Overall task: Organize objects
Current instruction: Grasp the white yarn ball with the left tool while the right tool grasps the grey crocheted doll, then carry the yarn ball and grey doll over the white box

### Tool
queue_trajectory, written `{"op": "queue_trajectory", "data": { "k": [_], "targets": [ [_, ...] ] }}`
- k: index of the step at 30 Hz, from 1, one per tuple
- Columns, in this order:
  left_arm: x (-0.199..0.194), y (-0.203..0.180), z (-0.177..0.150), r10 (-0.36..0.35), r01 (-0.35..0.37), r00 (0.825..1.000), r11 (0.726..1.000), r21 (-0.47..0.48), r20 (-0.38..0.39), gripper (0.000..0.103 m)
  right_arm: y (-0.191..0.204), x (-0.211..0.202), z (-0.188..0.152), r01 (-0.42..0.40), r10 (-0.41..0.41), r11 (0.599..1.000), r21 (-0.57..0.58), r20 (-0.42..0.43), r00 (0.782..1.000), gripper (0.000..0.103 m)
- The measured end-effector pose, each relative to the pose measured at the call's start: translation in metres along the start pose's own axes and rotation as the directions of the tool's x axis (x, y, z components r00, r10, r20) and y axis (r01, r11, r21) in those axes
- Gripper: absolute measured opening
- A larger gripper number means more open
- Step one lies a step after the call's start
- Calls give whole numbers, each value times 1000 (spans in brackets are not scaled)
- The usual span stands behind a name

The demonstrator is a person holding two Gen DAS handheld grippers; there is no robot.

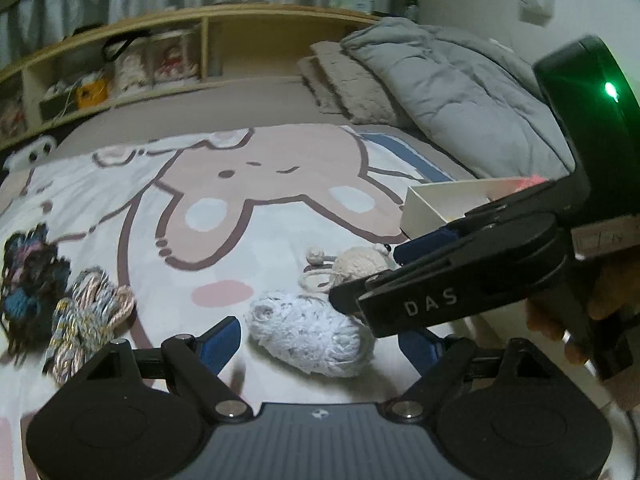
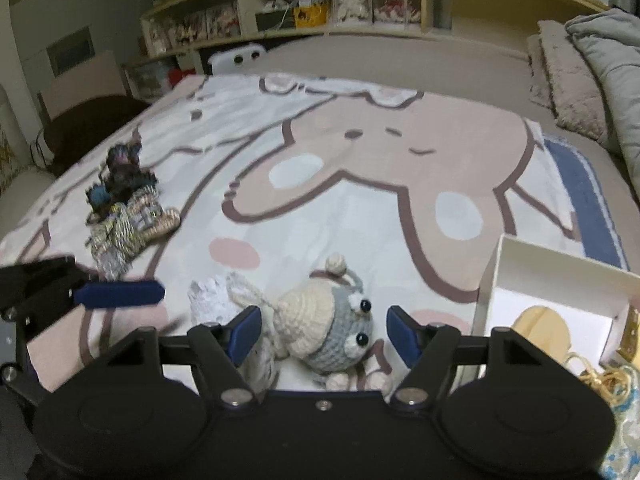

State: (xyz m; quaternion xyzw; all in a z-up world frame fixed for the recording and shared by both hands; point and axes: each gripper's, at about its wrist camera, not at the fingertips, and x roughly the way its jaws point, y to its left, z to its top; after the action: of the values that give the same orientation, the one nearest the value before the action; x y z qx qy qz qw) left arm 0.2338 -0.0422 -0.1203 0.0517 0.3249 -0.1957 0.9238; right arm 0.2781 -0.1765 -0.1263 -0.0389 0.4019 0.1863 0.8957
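On the cartoon blanket (image 2: 360, 152) lay one crocheted doll (image 2: 326, 330), one white fluffy yarn piece (image 1: 308, 334), one metallic braided yarn bundle (image 2: 128, 220) and one dark multicoloured yarn bundle (image 2: 120, 172). One open white box (image 2: 560, 280) sat alongside. Two grippers were visible.

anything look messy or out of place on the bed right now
Nothing damaged or spilled. The crocheted cream-and-grey toy animal lies tipped on its side against the fluffy white yarn bundle, and two tangled yarn bundles sit loose, all outside the open white box.
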Motion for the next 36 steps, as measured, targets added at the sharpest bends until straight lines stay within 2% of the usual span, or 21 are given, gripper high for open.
{"op": "queue_trajectory", "data": {
  "k": [2, 3, 6, 10, 15, 17, 19, 21, 25, 36],
  "targets": [
    [6, -1, -1, -1, 1, 1000, 999, 46, 10, 86, -5, 1, 0, -9, 9, 1000, 29, 1, 1000, 63],
    [10, 0, -2, -5, 4, 1000, 998, 66, 11, 86, -8, 1, 0, -24, 24, 999, 47, 1, 1000, 55],
    [20, 1, -3, -26, 25, 1000, 993, 115, 16, 87, -11, 0, -1, -36, 36, 998, 61, 10, 999, 55],
    [28, 4, -3, -60, 55, 998, 986, 154, 27, 92, -13, -1, 0, -48, 47, 996, 78, 19, 999, 55],
    [37, 11, -2, -86, 82, 996, 987, 138, 18, 93, -16, -1, 1, -59, 57, 994, 91, 25, 998, 55],
    [38, 12, -4, -99, 96, 995, 986, 138, 9, 90, -16, -1, 1, -56, 54, 994, 91, 26, 998, 55],
    [39, 10, -5, -91, 92, 996, 983, 157, -13, 80, -16, -1, 1, -58, 56, 994, 97, 26, 998, 55],
    [37, 8, -5, -81, 82, 997, 982, 170, -16, 79, -16, -4, 1, -57, 53, 993, 105, 34, 998, 54],
    [29, 7, 0, -55, 58, 998, 986, 157, -21, 78, -17, -16, 5, -66, 59, 990, 122, 68, 996, 54],
    [-17, 11, 28, 20, -20, 1000, 999, 26, -1, 78, -18, -62, 9, -86, 55, 979, 184, 168, 984, 54]
  ]
}}
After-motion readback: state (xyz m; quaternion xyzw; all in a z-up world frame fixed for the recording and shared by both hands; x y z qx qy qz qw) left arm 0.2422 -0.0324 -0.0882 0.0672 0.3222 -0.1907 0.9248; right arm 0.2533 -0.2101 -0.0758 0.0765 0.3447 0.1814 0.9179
